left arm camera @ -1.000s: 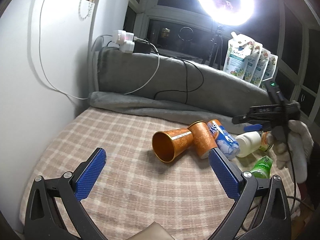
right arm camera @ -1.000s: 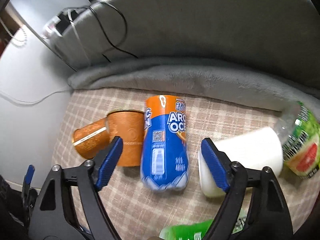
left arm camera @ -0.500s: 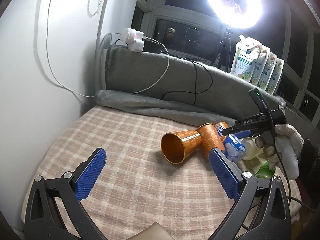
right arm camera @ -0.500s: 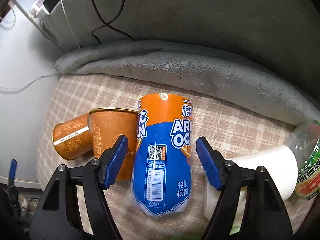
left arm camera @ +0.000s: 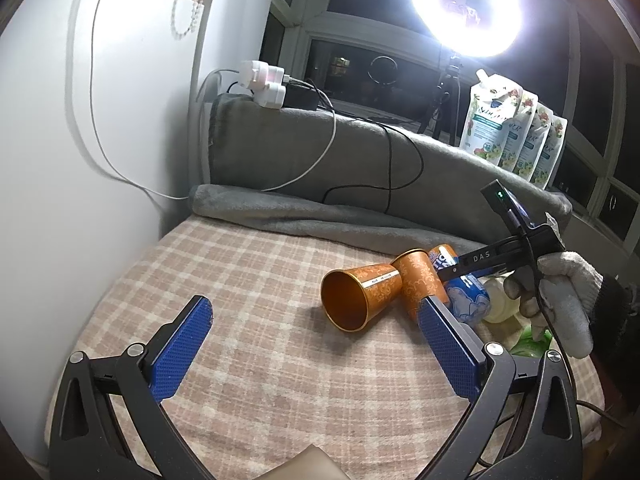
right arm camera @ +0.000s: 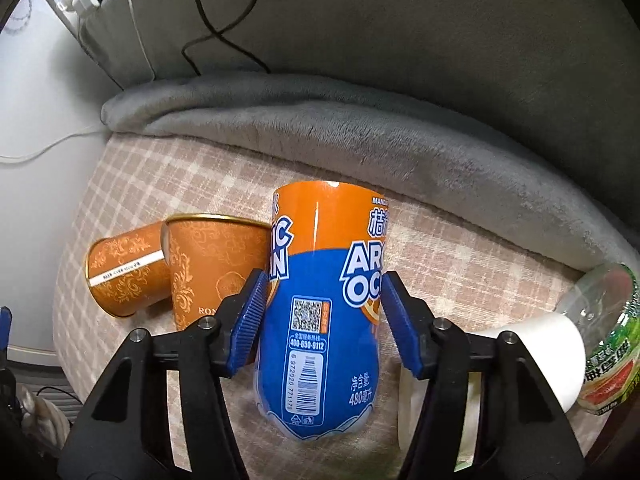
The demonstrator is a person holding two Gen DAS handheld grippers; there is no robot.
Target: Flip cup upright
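Right now the right hand-held gripper (right arm camera: 322, 320) straddles the lying orange-blue cup (right arm camera: 326, 308), pads flanking its midsection, contact unclear. It looks light, slick and thin-walled, so a mid-body hold suits it. The left hand-held gripper (left arm camera: 316, 344) hangs wide open, well short of the patterned cups (left arm camera: 362, 294).

Left claw (left arm camera: 314, 344) gapes wide and low; right claw (right arm camera: 322, 320), held by a gloved hand (left arm camera: 560, 300), stands narrowed

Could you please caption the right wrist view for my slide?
Right gripper straddles the lying Arctic Ocean bottle, jaws not visibly touching it.
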